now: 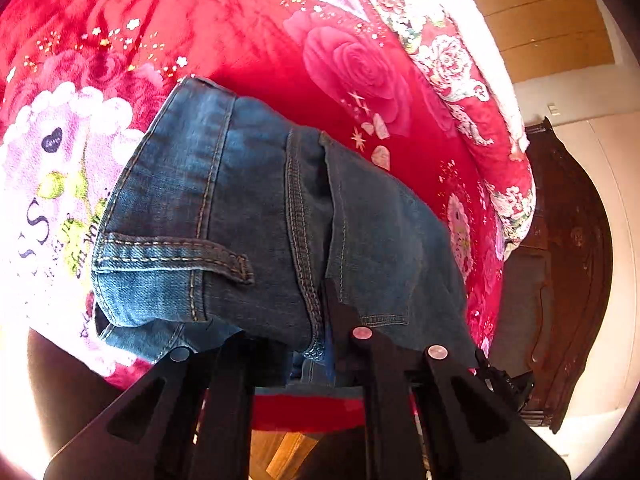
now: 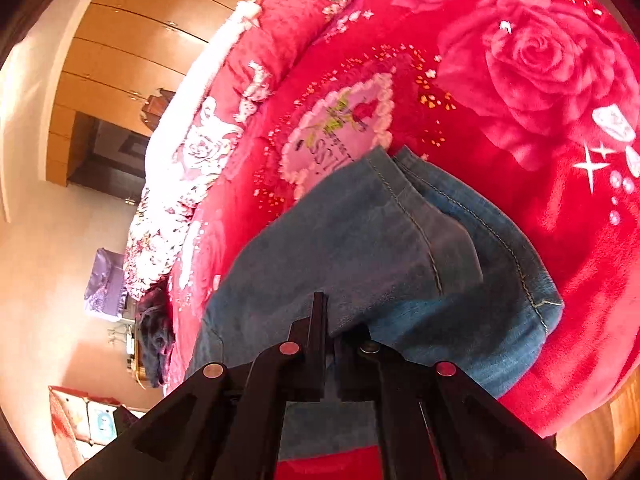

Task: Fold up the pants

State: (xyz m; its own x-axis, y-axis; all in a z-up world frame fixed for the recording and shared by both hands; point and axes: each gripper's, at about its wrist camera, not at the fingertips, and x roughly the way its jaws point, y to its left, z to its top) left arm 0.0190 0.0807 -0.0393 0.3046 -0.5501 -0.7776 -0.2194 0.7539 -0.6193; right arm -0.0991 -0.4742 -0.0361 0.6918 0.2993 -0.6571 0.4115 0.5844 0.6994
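Note:
A pair of blue jeans [image 1: 224, 208] lies bunched on a red rose-patterned blanket [image 1: 248, 40]. In the left wrist view a back pocket and a thick double-stitched seam face me. My left gripper [image 1: 296, 332] is shut on the near edge of the denim at that seam, and the cloth drapes over its left finger. In the right wrist view the jeans [image 2: 360, 240] show a folded leg with its hem at the right. There my right gripper [image 2: 336, 320] has its black fingers [image 2: 318, 320] pressed close together on a thin layer of denim at the near edge.
The blanket [image 2: 540, 92] covers a bed whose near edge drops to a wooden floor [image 1: 288, 452]. A dark carved wooden footboard [image 1: 568, 264] stands at the right. Wooden wardrobe doors [image 2: 120, 52] and dark clothing [image 2: 154, 340] on a stand lie left of the bed.

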